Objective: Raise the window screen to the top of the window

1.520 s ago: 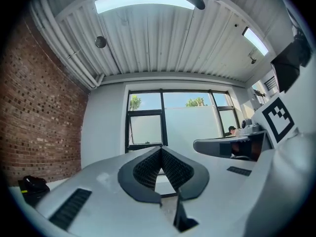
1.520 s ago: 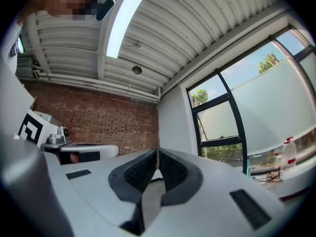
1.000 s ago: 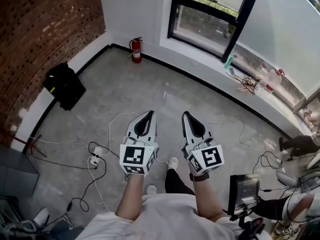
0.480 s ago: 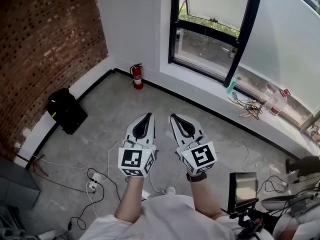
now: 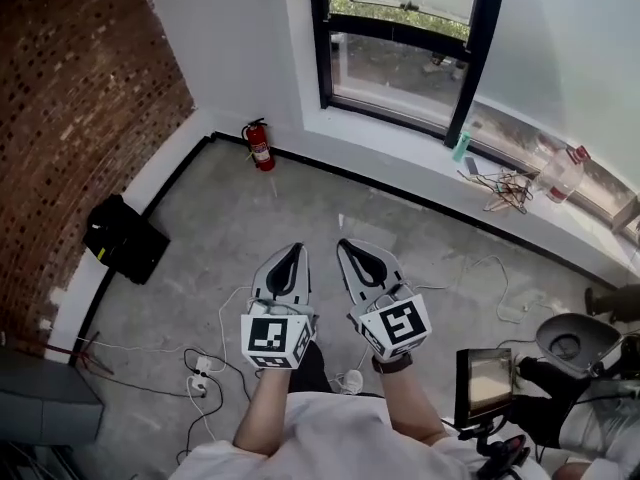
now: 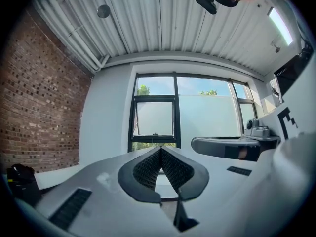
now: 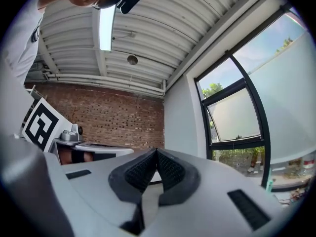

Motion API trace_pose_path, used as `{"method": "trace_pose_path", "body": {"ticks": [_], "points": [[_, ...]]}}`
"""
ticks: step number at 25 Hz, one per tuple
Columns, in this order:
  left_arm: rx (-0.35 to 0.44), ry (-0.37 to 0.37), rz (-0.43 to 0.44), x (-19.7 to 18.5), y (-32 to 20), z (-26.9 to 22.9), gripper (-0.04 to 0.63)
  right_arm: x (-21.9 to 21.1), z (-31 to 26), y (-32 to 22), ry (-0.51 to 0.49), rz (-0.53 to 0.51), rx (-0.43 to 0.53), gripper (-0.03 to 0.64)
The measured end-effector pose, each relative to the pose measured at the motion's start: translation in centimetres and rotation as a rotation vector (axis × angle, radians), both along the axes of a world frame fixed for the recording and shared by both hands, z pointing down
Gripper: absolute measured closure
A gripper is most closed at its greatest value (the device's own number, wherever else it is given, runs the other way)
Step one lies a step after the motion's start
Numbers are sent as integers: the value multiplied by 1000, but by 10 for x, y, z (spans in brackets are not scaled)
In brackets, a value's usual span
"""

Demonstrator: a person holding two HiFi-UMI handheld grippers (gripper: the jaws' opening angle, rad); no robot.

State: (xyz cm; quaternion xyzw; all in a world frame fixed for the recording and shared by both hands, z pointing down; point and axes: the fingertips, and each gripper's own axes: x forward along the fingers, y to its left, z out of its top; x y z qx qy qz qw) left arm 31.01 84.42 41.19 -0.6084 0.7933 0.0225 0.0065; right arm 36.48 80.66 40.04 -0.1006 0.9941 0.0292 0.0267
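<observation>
The black-framed window (image 5: 400, 53) stands ahead, across the floor, above a white sill. In the left gripper view its left section (image 6: 154, 125) holds a pale translucent panel (image 6: 155, 118) in its upper part, with green foliage showing below. Both grippers are held level at waist height, well short of the window. My left gripper (image 5: 290, 256) is shut with nothing between its pads (image 6: 161, 149). Beside it, my right gripper (image 5: 352, 250) is likewise shut and empty (image 7: 157, 152). Neither touches anything.
A red fire extinguisher (image 5: 258, 145) stands by the wall under the window's left corner. A black bag (image 5: 125, 238) lies by the brick wall (image 5: 70, 98). Cables and a power strip (image 5: 200, 373) cross the floor. Bottles (image 5: 560, 173) sit on the sill. A small monitor (image 5: 478, 380) and a seated person (image 5: 590, 408) are at right.
Both grippers and the person have moved forward towards the window wall; the window and the extinguisher now look nearer. The jaws of both grippers stay shut.
</observation>
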Motion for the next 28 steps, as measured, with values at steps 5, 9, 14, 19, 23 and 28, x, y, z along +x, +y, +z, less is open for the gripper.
{"method": "trace_pose_path", "body": {"ticks": [5, 9, 14, 19, 23, 28], "points": [[-5, 14, 92, -32, -79, 22, 595, -34, 27, -66, 60, 76, -3, 615], [30, -13, 151, -77, -142, 9, 595, -81, 13, -128, 62, 136, 39, 615], [45, -2, 173, -160, -204, -9, 595, -157, -9, -181, 56, 169, 78, 615], [43, 36, 140, -231, -239, -4, 595, -218, -7, -212, 52, 143, 40, 615], [-9, 94, 170, -267, -264, 14, 595, -252, 2, -244, 40, 134, -75, 615], [-20, 122, 189, -293, -316, 32, 595, -285, 14, -298, 44, 127, -95, 615]]}}
